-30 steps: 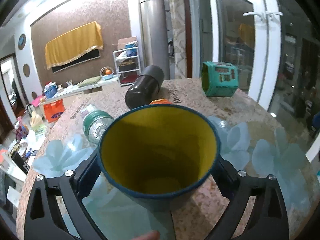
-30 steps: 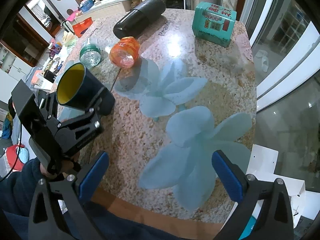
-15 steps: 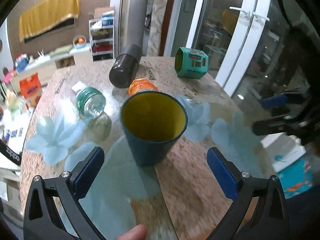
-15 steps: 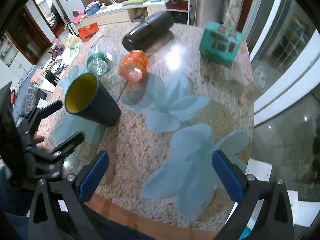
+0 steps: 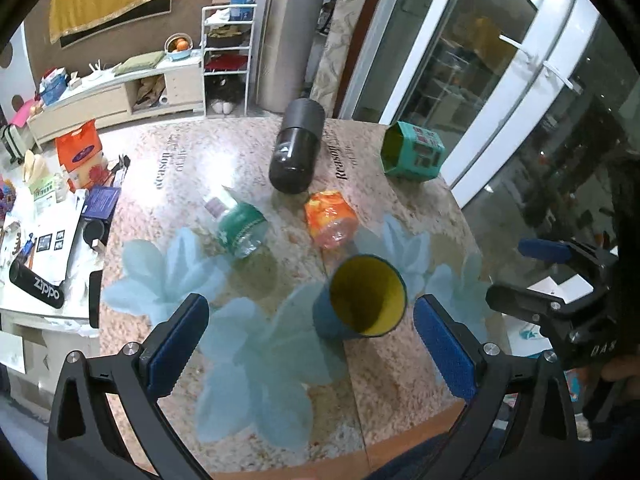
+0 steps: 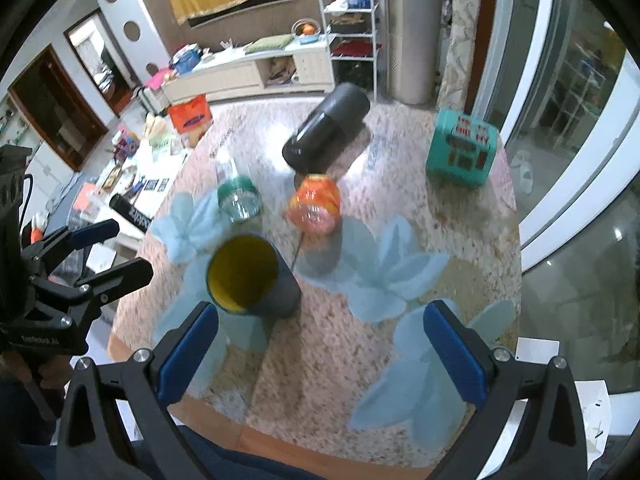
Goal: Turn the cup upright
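Observation:
A dark blue cup with a yellow inside (image 5: 362, 298) stands upright on the round stone table (image 5: 400, 364), mouth up; it also shows in the right wrist view (image 6: 250, 276). My left gripper (image 5: 312, 340) is open and empty, held back and above the cup. My right gripper (image 6: 320, 340) is open and empty, above the table's near edge, with the cup just beyond its left finger. Each gripper shows at the side of the other's view.
Lying on the table behind the cup are a green-labelled bottle (image 5: 240, 226), an orange bottle (image 5: 330, 220) and a black flask (image 5: 296, 154). A teal box (image 5: 412, 152) stands at the far right. A cluttered low table (image 5: 44, 216) is at the left.
My left gripper let go of the cup, opened, and pulled back and up. The cup now stands alone on the table. My right gripper swung to face the table's middle.

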